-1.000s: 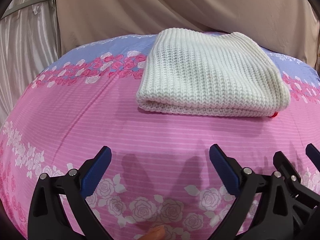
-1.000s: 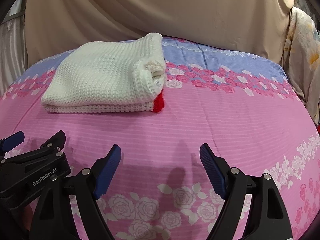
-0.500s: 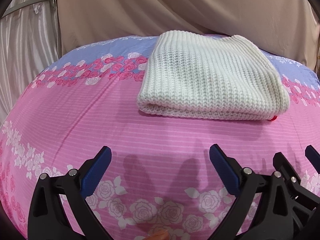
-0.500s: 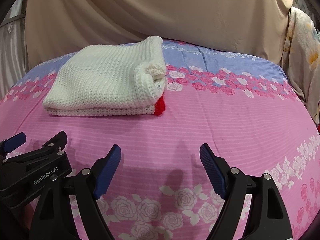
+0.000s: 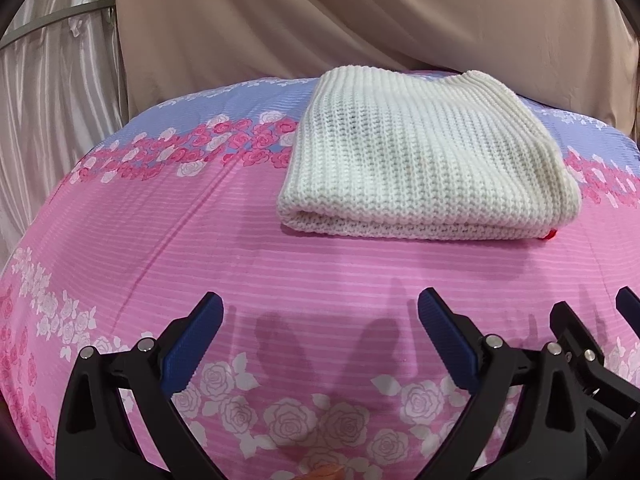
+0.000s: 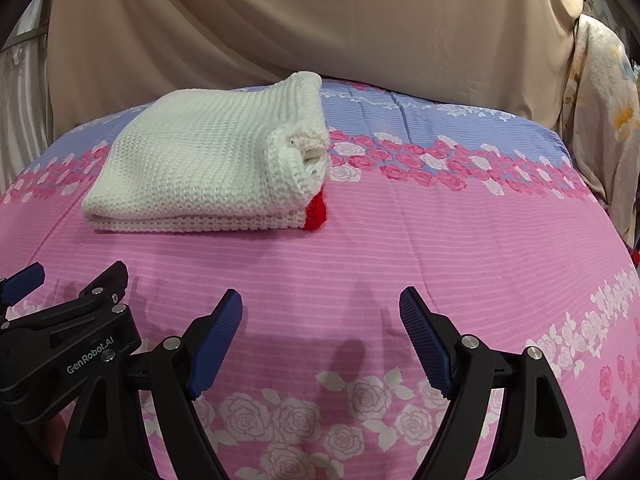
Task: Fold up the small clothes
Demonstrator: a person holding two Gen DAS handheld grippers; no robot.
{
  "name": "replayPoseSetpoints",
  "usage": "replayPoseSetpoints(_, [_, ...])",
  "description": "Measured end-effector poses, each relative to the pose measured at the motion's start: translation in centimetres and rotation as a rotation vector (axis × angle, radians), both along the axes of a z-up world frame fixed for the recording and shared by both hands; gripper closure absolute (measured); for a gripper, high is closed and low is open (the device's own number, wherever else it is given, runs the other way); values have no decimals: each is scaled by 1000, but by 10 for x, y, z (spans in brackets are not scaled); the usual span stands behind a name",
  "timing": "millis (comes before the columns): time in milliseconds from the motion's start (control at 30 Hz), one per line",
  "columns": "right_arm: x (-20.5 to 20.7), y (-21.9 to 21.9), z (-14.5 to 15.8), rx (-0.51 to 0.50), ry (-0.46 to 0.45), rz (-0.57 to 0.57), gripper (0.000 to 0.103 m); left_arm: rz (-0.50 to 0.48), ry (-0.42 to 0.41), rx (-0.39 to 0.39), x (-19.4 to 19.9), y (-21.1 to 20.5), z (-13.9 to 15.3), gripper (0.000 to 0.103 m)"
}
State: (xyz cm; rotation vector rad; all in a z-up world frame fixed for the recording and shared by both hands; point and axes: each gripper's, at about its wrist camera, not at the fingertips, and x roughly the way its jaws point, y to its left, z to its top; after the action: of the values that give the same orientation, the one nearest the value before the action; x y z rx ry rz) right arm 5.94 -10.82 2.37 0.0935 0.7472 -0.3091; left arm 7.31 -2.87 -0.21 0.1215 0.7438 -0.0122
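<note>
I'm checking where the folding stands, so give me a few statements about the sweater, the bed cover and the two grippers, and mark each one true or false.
1. The white knitted sweater lies folded on the flowered bed cover. True.
2. The left gripper is clamped on the sweater. False: its jaws stand open over bare cover, short of the sweater.
3. A bit of red shows at one corner of the sweater. True.
4. The right gripper holds a sock. False: it is open and holds nothing.
5. The cover is plain green. False: it is pink and blue with roses.
</note>
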Motion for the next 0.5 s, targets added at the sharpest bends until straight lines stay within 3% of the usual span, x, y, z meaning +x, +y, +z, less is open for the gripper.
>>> replayPoseSetpoints(500, [0,-1,0,-2,2,-3,24,-8,-4,21,0,-2,0,9])
